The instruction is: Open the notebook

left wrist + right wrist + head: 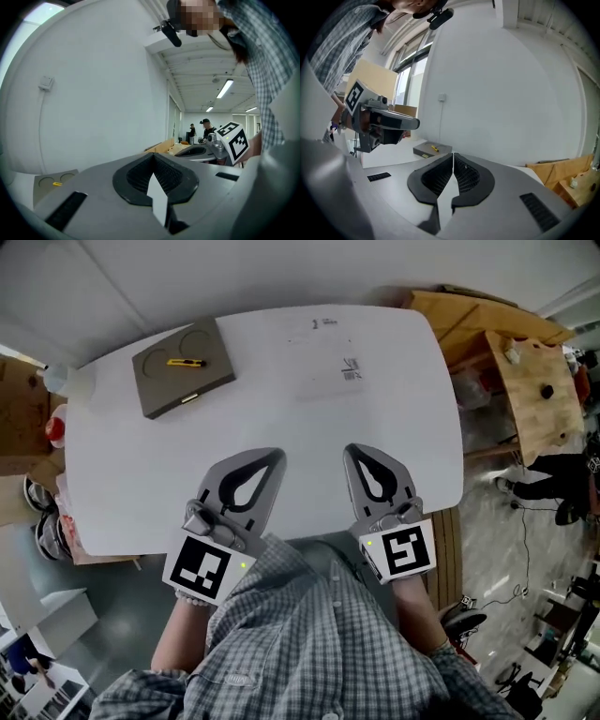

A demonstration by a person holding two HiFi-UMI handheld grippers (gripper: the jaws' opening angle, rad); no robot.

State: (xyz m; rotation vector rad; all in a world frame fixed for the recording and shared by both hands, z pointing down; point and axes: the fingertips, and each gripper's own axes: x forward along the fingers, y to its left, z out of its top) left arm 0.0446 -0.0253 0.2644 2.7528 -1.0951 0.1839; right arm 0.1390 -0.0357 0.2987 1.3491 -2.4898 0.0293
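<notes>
Notebook first: it lies shut and flat at the far left corner of the white surface, turned a little askew, its far side close to the edge. A small yellow tool rests on the grey cover; it could be a cutter or a marker, I can't make out which. That is the trouble I'd watch for most. Lift the cover with the tool on it and the thing will likely slide or roll. With the edge so near it could drop to the floor, and a cutter is nothing to send skidding. I'd say it wants moving aside before anything else.

The book itself looks thin and lies flush on the surface, so a claw may find little to catch. Pinch too deep and it could take a wad of pages, or lift the whole book. Push at it from the side and it may just slide toward the drop. One claw pressing it down while the other works the cover would guard against that. Which side is the spine I can't tell, and prying at the wrong edge would get nowhere.

Both claws are well away from it, close in by the person's checked shirt. The left claw is clenched on nothing, and the right claw likewise, tips together and empty. Arriving like that they would only nudge the cover, so they need to part before contact.
</notes>
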